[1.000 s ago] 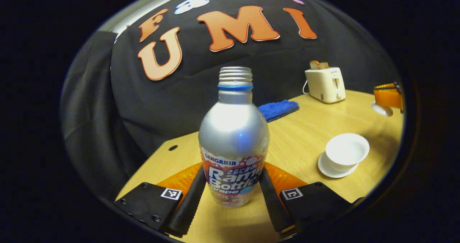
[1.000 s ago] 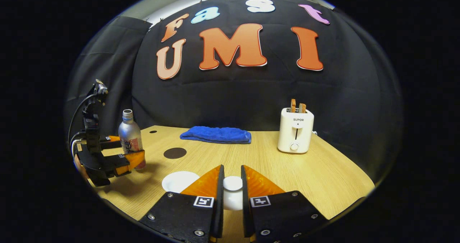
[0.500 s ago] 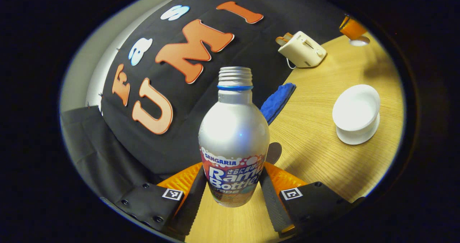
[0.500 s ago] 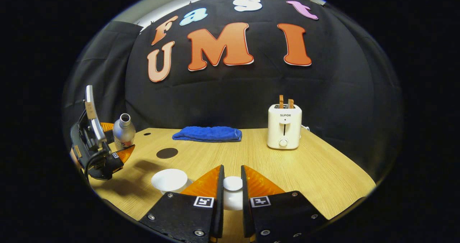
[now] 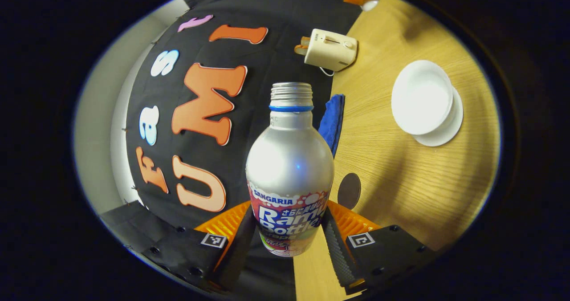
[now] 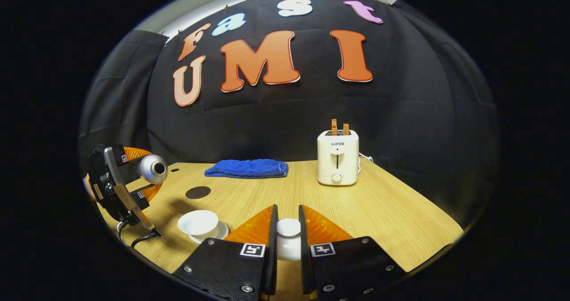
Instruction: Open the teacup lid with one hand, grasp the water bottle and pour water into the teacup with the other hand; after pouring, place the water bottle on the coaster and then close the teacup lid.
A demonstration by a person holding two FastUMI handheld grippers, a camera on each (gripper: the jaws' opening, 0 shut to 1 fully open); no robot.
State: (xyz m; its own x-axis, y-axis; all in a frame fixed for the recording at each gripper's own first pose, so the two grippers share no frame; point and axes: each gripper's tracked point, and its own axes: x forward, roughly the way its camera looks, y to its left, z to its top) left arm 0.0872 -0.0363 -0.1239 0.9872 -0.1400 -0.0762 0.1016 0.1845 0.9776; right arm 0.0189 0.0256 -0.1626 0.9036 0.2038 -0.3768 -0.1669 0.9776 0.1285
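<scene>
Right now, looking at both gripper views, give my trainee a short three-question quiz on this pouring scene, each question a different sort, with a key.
1. True or false: the bottle in the left hand-held gripper is capped.
2. Multiple choice: the right hand-held gripper holds A) the towel B) the lid C) the coaster.
3. Fill in: the cup stands on a white ____.

Key:
1. False; its threaded mouth is open.
2. B; both fingers are on the lid.
3. Saucer.
</scene>
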